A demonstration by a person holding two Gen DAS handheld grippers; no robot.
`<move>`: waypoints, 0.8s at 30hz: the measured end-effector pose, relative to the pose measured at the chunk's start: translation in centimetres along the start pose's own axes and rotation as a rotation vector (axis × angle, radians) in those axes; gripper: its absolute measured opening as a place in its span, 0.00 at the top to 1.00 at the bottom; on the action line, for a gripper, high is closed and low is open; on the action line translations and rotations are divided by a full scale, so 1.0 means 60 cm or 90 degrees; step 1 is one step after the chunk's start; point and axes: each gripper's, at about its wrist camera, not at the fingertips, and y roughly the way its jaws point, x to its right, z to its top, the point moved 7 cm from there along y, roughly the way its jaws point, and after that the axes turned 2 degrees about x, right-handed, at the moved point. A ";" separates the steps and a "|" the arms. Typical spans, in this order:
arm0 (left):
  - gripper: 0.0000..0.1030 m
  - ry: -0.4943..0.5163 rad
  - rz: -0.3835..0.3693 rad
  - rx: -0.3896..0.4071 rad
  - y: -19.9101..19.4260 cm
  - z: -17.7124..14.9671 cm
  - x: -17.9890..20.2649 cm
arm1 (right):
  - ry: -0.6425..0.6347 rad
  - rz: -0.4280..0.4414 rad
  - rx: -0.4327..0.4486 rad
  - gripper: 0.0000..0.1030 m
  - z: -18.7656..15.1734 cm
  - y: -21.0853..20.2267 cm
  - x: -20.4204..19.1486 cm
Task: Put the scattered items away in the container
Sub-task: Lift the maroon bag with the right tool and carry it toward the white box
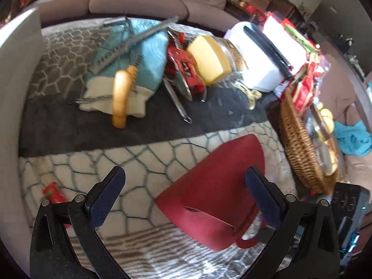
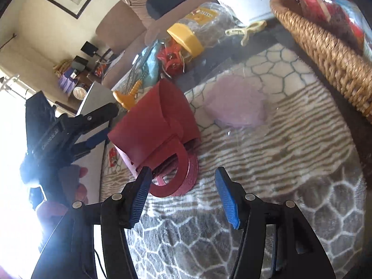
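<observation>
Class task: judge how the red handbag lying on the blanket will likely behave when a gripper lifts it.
The red handbag looks like thin folded sheet, so probably light and somewhat floppy. Its loop handles lie loose, so they would likely dangle.

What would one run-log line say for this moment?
left gripper: open, straddling red leather handbag | right gripper: open, empty, by its handles | woven wicker basket: right of bag

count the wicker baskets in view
1. The wicker basket sits at the right edge of the patterned blanket, beyond the red bag, filled with packets. Others may be hidden behind the clutter.
</observation>
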 end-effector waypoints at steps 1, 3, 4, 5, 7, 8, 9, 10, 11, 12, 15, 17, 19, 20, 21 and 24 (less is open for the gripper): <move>0.00 -0.010 -0.028 -0.028 0.008 -0.010 0.006 | -0.001 0.001 -0.005 0.41 -0.004 0.007 -0.003; 0.00 -0.012 -0.062 -0.071 0.014 -0.039 0.020 | -0.010 0.003 -0.004 0.41 -0.001 0.016 -0.006; 0.01 0.001 -0.068 -0.077 0.010 -0.051 0.027 | -0.018 0.003 0.002 0.41 0.004 0.016 -0.008; 0.01 0.013 -0.074 -0.085 0.005 -0.065 0.032 | -0.025 -0.004 0.011 0.41 0.011 0.013 -0.008; 0.01 0.026 -0.103 -0.107 -0.005 -0.093 0.047 | -0.039 -0.020 0.029 0.41 0.026 0.007 -0.002; 0.01 0.034 -0.111 -0.117 -0.011 -0.106 0.055 | -0.042 -0.028 0.033 0.41 0.031 0.004 0.002; 0.01 0.046 -0.108 -0.122 -0.017 -0.117 0.063 | -0.044 -0.031 0.034 0.41 0.036 0.003 0.006; 0.01 0.060 -0.095 -0.119 -0.023 -0.123 0.068 | -0.045 -0.029 0.033 0.41 0.039 0.003 0.008; 0.01 0.070 -0.071 -0.107 -0.030 -0.123 0.068 | -0.048 -0.029 0.032 0.41 0.041 0.003 0.009; 0.01 0.072 -0.044 -0.085 -0.040 -0.117 0.065 | -0.050 -0.030 0.029 0.41 0.042 0.003 0.010; 0.00 0.038 -0.004 -0.023 -0.066 -0.078 0.043 | -0.047 -0.030 0.033 0.41 0.046 -0.009 0.013; 0.00 0.007 0.019 -0.022 -0.062 -0.053 0.026 | -0.049 -0.056 0.042 0.40 0.054 -0.016 0.022; 0.00 0.005 0.029 -0.042 -0.042 -0.038 0.022 | -0.028 -0.054 0.034 0.38 0.062 -0.011 0.034; 0.00 0.008 0.028 -0.056 -0.026 -0.035 0.025 | -0.021 -0.053 0.030 0.39 0.067 -0.004 0.038; 0.00 0.005 0.023 -0.076 -0.010 -0.038 0.026 | -0.014 -0.055 0.026 0.40 0.071 0.002 0.043; 0.00 -0.036 -0.015 -0.137 0.034 -0.064 0.024 | 0.054 0.036 0.004 0.50 0.073 0.029 0.044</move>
